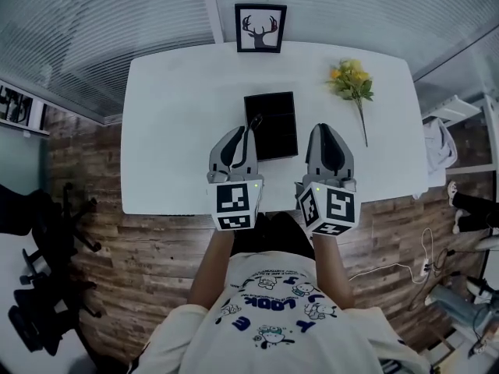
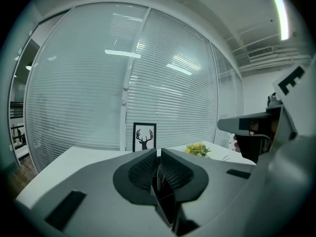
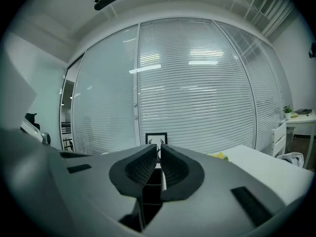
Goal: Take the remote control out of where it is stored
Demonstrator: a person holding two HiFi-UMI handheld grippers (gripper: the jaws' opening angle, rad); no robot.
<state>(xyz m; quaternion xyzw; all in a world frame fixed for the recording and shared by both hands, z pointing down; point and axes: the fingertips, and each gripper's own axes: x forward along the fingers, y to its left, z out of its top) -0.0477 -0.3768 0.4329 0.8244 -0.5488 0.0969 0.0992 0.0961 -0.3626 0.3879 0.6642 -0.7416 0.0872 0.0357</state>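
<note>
Your left tongs [image 1: 249, 129] and right tongs [image 1: 324, 129] hover over the near edge of the white counter [image 1: 175, 123], both pinched together with nothing between them, on either side of a black storage box [image 1: 270, 125] lying at the counter's middle

The remote control itself does not show in any view; by the task it should be inside that box, whose dark top appears ribbed into sections, though you cannot tell from here whether it is lidded or open. A thin dark strand [image 1: 254, 120] stands at the box's left edge just beside your left tongs, too small to identify. A framed deer print [image 1: 260, 28] stands at the far edge, and yellow flowers [image 1: 351, 80] lie to the right, well clear of the work

Expect a remote to be light, rigid and smooth-cased, so it will probably slide in a loose pinch rather than bend or break. Your best hold is likely across its two long sides near the middle, where the weight balances, keeping the pads off the buttons. The box looks light too and may shift or lift with the remote, so you may want one pair of tongs steadying a wall or rim while the other draws the remote out. Both pairs must spread first
</note>
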